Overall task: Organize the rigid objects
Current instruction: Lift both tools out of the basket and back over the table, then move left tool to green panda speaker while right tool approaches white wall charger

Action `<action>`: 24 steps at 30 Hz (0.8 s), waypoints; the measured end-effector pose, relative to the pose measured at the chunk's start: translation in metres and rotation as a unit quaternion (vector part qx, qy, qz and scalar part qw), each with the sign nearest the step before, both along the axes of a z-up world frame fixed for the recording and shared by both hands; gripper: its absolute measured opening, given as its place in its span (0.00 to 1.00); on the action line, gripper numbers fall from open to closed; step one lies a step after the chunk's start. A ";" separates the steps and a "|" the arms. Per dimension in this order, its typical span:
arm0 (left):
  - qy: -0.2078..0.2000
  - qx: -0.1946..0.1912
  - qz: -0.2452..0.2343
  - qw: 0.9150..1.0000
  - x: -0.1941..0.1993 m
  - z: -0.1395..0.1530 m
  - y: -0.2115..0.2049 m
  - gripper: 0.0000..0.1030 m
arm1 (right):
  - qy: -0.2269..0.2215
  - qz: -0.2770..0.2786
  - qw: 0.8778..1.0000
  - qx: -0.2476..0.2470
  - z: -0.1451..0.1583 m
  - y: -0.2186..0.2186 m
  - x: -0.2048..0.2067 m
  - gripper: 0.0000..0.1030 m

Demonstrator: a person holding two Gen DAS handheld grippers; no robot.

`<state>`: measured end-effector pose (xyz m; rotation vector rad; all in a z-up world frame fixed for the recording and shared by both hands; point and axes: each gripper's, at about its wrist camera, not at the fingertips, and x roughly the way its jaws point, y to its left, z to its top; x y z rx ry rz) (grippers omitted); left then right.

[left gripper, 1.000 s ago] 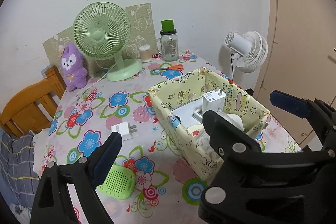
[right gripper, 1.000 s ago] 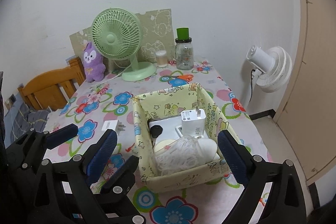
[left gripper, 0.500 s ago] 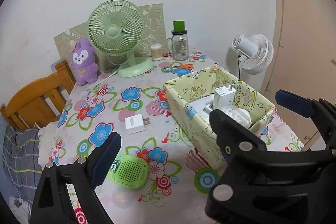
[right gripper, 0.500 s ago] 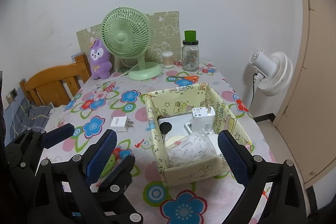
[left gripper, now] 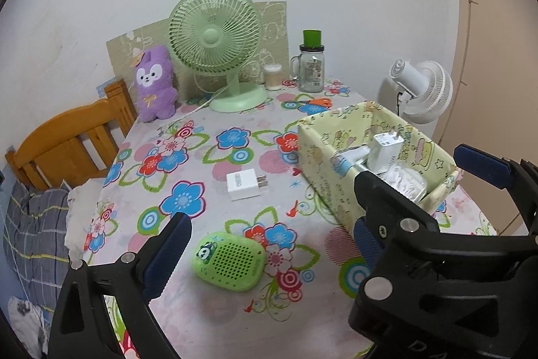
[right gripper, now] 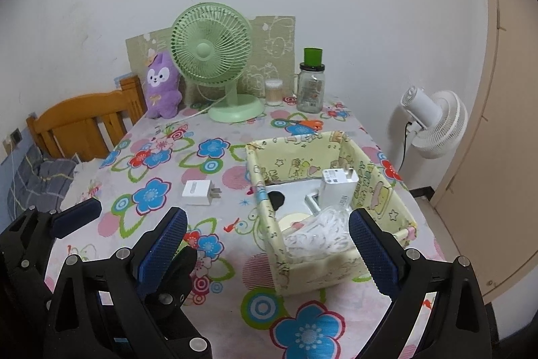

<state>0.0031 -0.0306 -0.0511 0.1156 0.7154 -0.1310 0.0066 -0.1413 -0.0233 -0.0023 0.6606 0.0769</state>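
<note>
Left gripper (left gripper: pixel 269 244) hangs spread and empty over the green speaker (left gripper: pixel 229 261), lying right between its jaws. It looks light, hard and smooth; I'd pinch its flat long sides. Past it lies the white plug (left gripper: pixel 242 185). Right gripper (right gripper: pixel 267 244), also spread, frames the basket (right gripper: pixel 265 187), holding a charger (right gripper: pixel 338 187), a cable bundle and more.

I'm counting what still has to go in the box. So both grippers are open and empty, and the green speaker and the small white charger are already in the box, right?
Not quite. Both the left gripper and right gripper are open and empty, but the green speaker and small white charger still lie on the tablecloth, left of the box, as the left wrist view shows.
</note>
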 end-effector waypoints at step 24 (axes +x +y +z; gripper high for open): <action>0.059 -0.008 0.034 0.998 0.023 -0.053 0.054 0.96 | 0.033 0.050 0.998 -0.013 -0.044 0.055 0.023 0.95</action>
